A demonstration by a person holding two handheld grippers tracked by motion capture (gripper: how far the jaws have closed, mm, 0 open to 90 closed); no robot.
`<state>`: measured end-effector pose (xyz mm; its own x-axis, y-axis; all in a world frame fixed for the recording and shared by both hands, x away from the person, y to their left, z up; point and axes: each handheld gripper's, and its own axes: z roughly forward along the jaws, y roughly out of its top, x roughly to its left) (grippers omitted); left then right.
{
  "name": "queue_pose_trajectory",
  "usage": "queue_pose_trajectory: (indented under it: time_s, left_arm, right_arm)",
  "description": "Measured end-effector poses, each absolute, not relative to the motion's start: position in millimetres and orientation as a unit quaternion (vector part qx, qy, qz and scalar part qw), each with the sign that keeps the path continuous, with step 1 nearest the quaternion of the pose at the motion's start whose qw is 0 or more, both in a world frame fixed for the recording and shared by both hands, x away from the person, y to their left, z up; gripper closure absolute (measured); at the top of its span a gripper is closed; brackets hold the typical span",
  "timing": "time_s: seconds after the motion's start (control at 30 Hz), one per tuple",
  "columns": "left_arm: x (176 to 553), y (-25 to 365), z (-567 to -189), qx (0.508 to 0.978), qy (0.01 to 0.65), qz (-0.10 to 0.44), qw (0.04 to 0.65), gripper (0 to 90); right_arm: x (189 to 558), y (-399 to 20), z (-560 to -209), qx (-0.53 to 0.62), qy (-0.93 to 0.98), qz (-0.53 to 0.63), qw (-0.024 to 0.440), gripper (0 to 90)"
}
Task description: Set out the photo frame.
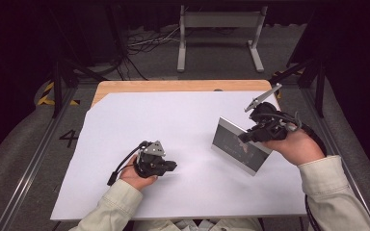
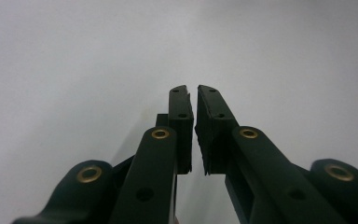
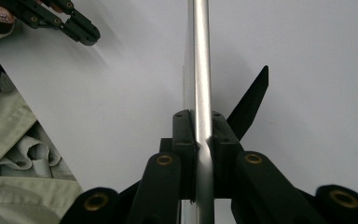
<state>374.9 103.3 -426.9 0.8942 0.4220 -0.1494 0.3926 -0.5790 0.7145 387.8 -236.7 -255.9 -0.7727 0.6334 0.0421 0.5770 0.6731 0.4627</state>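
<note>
A silver-edged picture frame (image 1: pixel 238 147) stands tilted over the white sheet at the right, dark glass facing me. My right gripper (image 1: pixel 245 137) is shut on its upper edge. In the right gripper view the metal edge of the frame (image 3: pixel 199 56) runs straight up between the pads (image 3: pixel 183 140), and the frame's black back prop (image 3: pixel 251 100) sticks out to the right. My left gripper (image 1: pixel 172 166) lies low over the sheet at the centre left. Its jaws (image 2: pixel 192 91) stand almost together with nothing between them.
A large white sheet (image 1: pixel 173 120) covers most of the wooden table (image 1: pixel 173 85). The other hand's gripper (image 3: pixel 81 30) shows far off at the top left of the right gripper view. A grey metal stand (image 1: pixel 219 21) and cables (image 1: pixel 144 43) sit on the floor beyond the table.
</note>
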Motion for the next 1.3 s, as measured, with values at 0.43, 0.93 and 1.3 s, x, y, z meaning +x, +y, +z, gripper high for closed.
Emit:
queue_pose_trajectory:
  time_s: [0.43, 0.93, 1.3]
  left_arm:
    - [373, 118, -430, 0.880, 0.256, 0.032, 0.399, 83.8]
    - [376, 123, -432, 0.875, 0.264, 0.032, 0.404, 83.2]
    - [376, 123, -432, 0.874, 0.265, 0.027, 0.407, 83.3]
  right_arm:
    - [405, -223, -251, 0.270, 0.936, 0.220, 0.059, 83.5]
    - [420, -196, -251, 0.189, 0.958, 0.207, 0.067, 83.5]
    - [428, -178, -253, 0.134, 0.964, 0.220, 0.065, 83.4]
